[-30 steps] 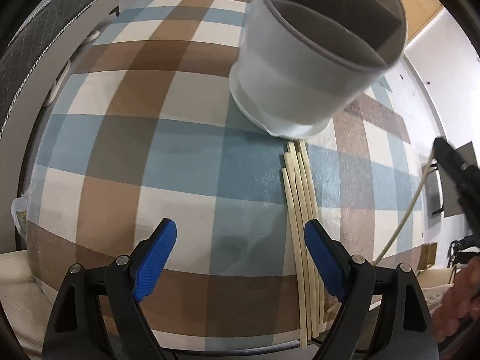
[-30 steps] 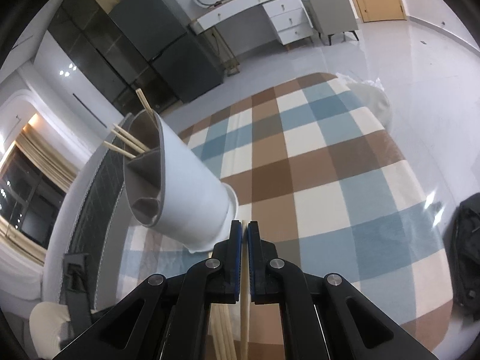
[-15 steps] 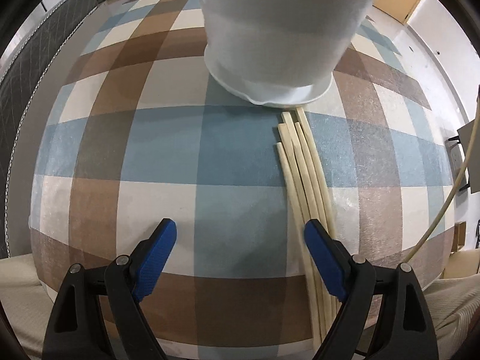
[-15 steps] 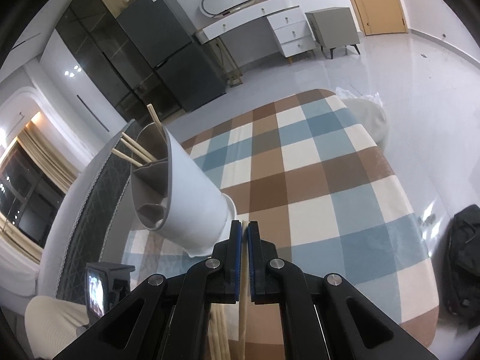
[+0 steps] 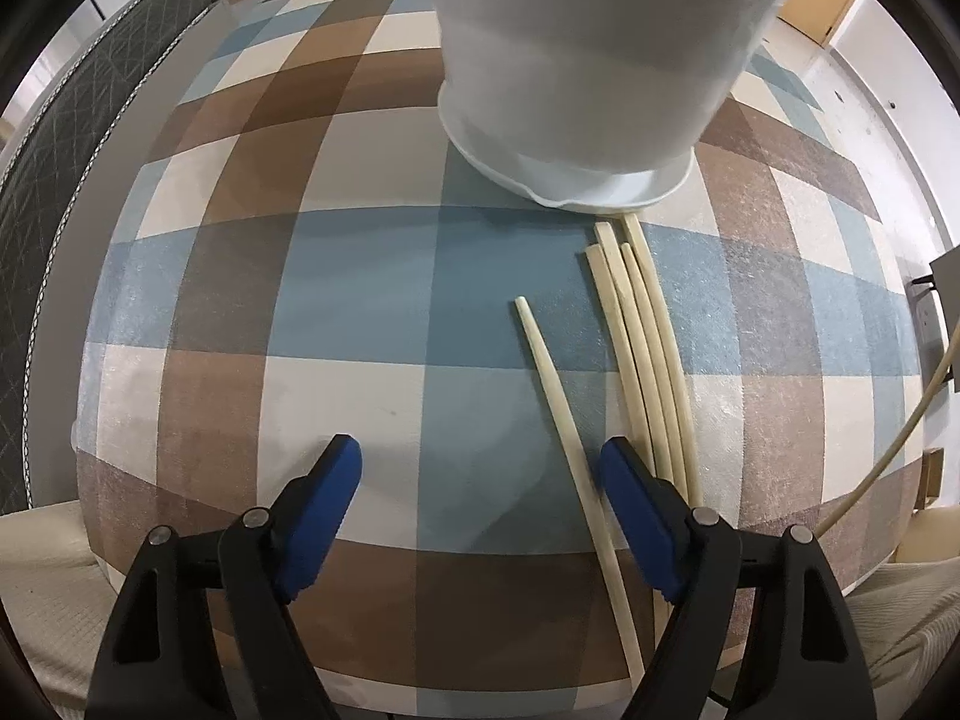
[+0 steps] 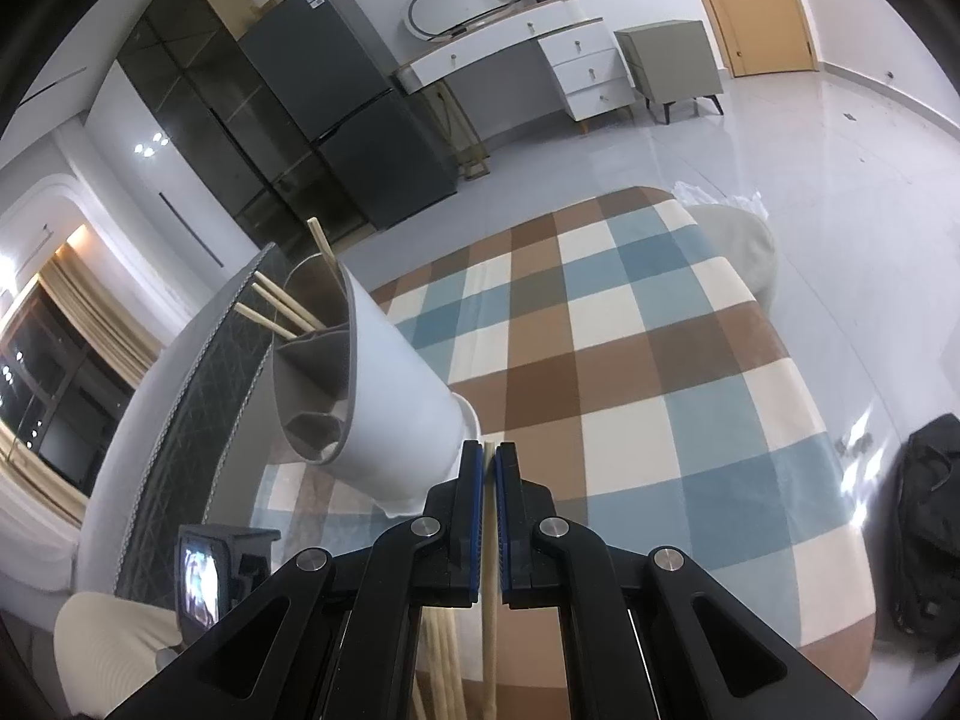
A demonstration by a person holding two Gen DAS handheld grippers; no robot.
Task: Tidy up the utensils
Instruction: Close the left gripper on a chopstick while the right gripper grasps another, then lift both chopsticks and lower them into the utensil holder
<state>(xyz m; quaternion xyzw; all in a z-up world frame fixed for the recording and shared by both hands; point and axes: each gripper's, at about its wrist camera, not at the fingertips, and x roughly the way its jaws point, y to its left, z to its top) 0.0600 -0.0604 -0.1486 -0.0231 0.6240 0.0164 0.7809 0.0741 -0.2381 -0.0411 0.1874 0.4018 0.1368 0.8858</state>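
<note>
Right tongs (image 6: 488, 468) clamp one chopstick (image 6: 491, 600), lifted near the white utensil holder (image 6: 384, 396). Left tongs (image 5: 480, 480) gape wide above loose chopsticks (image 5: 645, 354) on the checked worktop (image 5: 360, 276). Next, probably: tip into holder.

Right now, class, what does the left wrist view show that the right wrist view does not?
Only the left wrist view shows the open left gripper over the single chopstick lying apart from the bundle.

Only the right wrist view shows the right gripper shut on a chopstick, and chopsticks inside the holder.

Both show the white holder and checked cloth.
</note>
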